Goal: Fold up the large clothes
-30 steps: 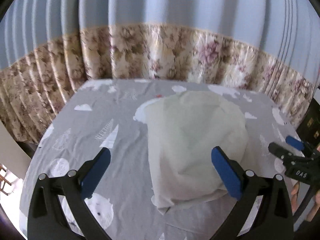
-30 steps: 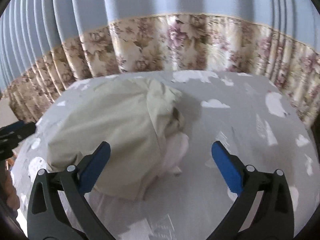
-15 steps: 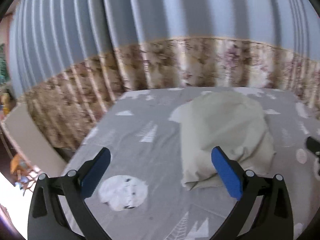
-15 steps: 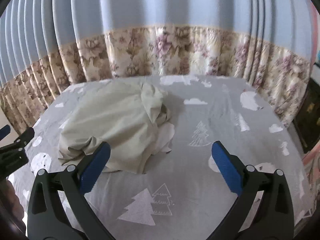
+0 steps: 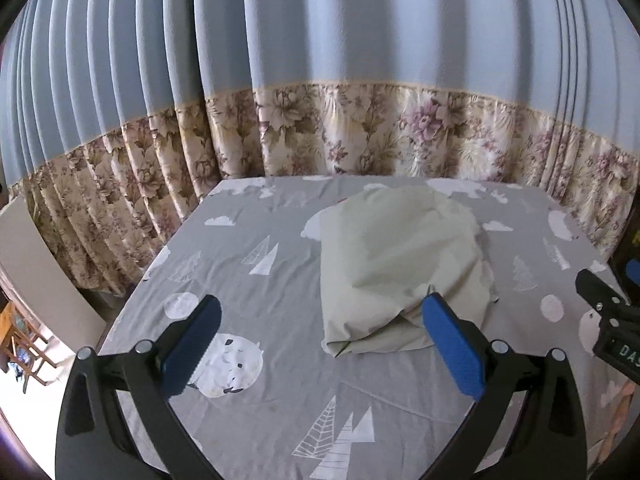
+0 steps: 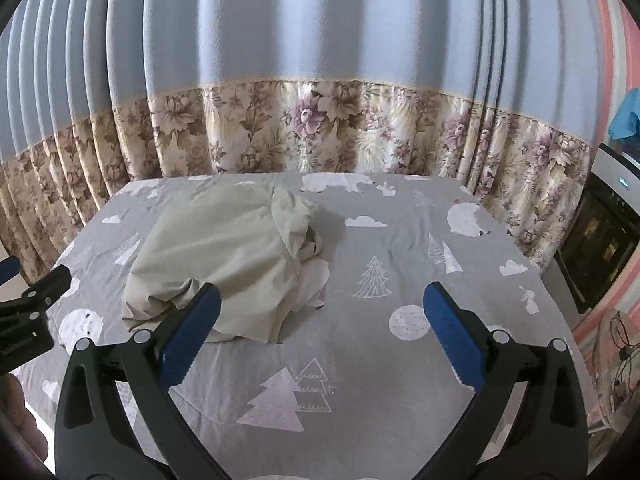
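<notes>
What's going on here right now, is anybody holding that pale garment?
No. A person holds two claws above a bed with a grey printed sheet. The left claw and the right claw are both open and empty. The pale cream garment lies loose on the sheet in a rumpled heap, bunched along one side, not yet a neat fold. A flowered curtain hangs behind the bed.

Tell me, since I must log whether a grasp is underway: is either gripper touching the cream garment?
Apart. Both wrist views show the left gripper and right gripper open, jaws empty, with grey sheet visible before the cream garment.
</notes>
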`<state>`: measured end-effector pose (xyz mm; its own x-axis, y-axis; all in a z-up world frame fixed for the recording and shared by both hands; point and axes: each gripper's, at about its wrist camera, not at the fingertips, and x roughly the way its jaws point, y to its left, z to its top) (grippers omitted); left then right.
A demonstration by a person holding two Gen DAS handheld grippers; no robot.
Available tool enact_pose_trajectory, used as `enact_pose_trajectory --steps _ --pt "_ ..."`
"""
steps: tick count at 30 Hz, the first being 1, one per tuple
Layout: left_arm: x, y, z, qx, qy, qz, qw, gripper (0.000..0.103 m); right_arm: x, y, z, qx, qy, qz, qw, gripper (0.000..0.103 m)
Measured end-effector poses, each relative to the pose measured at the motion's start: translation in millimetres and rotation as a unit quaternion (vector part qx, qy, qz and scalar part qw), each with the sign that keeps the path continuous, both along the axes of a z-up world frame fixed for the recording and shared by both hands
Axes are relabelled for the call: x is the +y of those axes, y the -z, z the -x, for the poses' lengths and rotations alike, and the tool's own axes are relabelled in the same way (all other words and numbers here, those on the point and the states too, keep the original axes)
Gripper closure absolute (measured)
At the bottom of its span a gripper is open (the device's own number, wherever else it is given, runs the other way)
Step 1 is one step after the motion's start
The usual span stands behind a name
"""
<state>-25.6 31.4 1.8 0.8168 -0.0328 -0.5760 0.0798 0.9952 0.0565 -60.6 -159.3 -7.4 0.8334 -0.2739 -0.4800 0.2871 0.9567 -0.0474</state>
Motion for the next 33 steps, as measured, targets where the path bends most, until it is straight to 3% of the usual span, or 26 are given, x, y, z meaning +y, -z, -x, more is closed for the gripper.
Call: enact_pose_trajectory --steps 11,33 --pt "-4.6 7.3 -10.7 0.029 0.021 0.018 0.9992 0.002 -11.4 6.0 -1.9 0.014 0.012 -0.021 1.000 0.003" --pt "-10.2 10.8 -12.9 0.032 0.015 0.009 0.9993 0.002 -15.4 12.7 -2.4 0.018 0.016 -0.024 0.999 0.003"
